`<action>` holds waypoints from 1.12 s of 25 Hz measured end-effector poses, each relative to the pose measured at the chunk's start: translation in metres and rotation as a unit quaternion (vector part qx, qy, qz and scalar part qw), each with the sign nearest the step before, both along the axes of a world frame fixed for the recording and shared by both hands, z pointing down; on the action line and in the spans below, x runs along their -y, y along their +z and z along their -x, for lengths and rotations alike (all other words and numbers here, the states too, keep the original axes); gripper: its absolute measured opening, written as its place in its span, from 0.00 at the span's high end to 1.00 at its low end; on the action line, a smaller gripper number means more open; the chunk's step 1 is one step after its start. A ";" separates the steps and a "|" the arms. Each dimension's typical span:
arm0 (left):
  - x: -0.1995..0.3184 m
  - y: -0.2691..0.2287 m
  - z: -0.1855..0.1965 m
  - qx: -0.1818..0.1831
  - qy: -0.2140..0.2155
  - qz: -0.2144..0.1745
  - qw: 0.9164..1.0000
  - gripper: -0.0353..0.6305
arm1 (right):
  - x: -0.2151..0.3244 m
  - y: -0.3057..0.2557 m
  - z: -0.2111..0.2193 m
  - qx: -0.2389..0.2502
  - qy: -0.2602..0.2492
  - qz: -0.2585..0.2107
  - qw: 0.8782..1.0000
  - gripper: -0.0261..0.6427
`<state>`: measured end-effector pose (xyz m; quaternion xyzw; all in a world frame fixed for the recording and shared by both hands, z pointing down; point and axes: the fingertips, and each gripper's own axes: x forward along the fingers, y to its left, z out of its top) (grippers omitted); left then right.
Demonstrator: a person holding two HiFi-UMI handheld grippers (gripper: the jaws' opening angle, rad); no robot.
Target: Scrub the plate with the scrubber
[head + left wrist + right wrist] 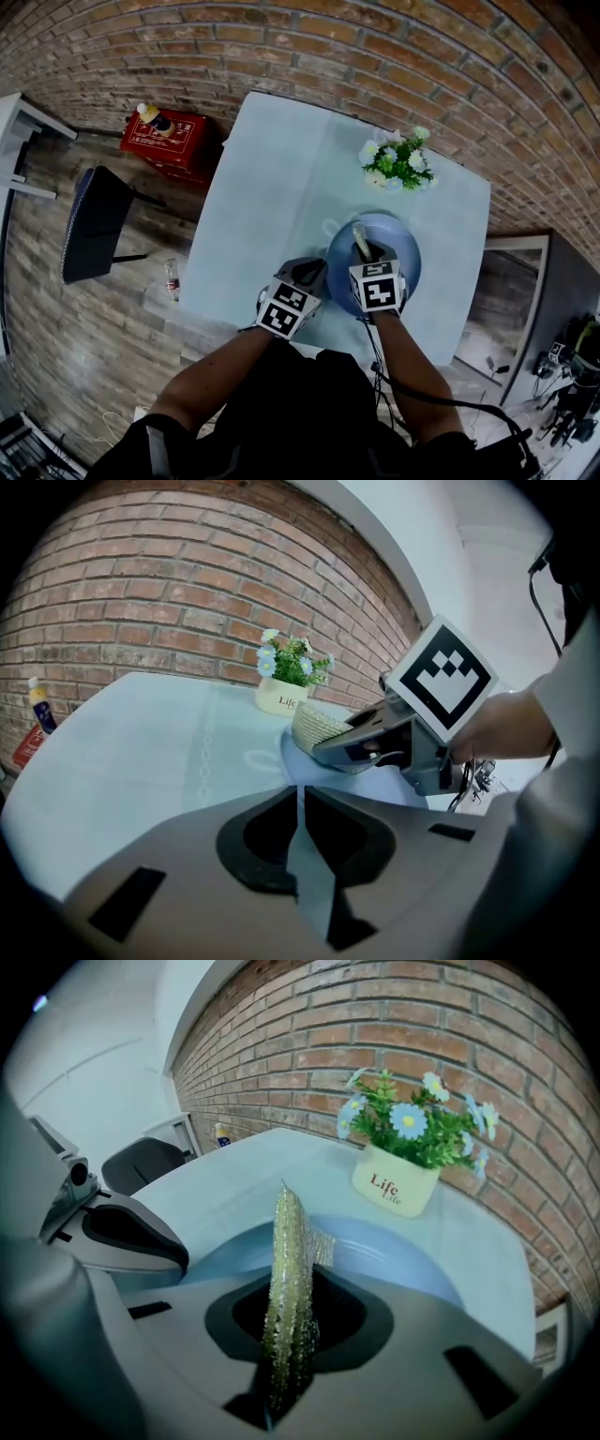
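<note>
Scrubber [287, 1227] — one — pinched in right hand-held gripper [289, 1279] over one plate [398, 1252]; left hand-held gripper [302, 797] closed.

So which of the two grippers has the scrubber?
The right gripper: the yellow-green scrubber stands clamped edge-on between its jaws above the blue plate. The left gripper has its jaws shut with no scrubber.
</note>
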<state>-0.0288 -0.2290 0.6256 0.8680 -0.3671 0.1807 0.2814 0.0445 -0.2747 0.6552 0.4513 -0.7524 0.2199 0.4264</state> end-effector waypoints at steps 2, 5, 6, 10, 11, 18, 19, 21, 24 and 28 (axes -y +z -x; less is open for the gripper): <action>0.001 0.000 0.000 -0.001 0.005 -0.001 1.000 0.93 | -0.001 0.001 0.006 -0.004 -0.005 0.006 1.000 0.86; 0.000 0.000 0.005 -0.004 0.004 0.000 1.000 0.93 | -0.004 0.003 0.015 -0.006 -0.012 0.013 1.000 0.86; 0.000 0.000 0.006 -0.006 0.002 0.000 1.000 0.93 | -0.005 0.004 0.018 -0.006 -0.015 0.015 1.000 0.86; -0.003 0.000 0.008 -0.012 -0.001 0.003 1.000 0.93 | -0.010 0.006 0.025 -0.009 -0.026 0.025 0.999 0.86; -0.004 -0.001 0.008 -0.014 -0.002 0.002 1.000 0.93 | -0.012 0.007 0.026 -0.010 -0.029 0.026 0.999 0.86; -0.012 -0.003 0.014 -0.014 -0.015 0.000 1.000 0.93 | -0.022 0.008 0.036 -0.005 -0.059 0.049 0.997 0.86; -0.013 -0.003 0.014 -0.013 -0.017 0.000 1.000 0.93 | -0.024 0.008 0.037 -0.003 -0.064 0.053 0.997 0.86; -0.014 -0.006 0.015 -0.013 -0.023 -0.002 1.000 0.93 | -0.027 0.009 0.040 -0.001 -0.077 0.058 0.995 0.86; -0.016 -0.010 0.017 -0.014 -0.032 -0.005 0.999 0.93 | -0.034 0.010 0.044 0.003 -0.100 0.068 0.993 0.86; -0.022 -0.014 0.020 -0.009 -0.043 -0.008 0.999 0.93 | -0.044 0.011 0.049 0.012 -0.126 0.086 0.988 0.86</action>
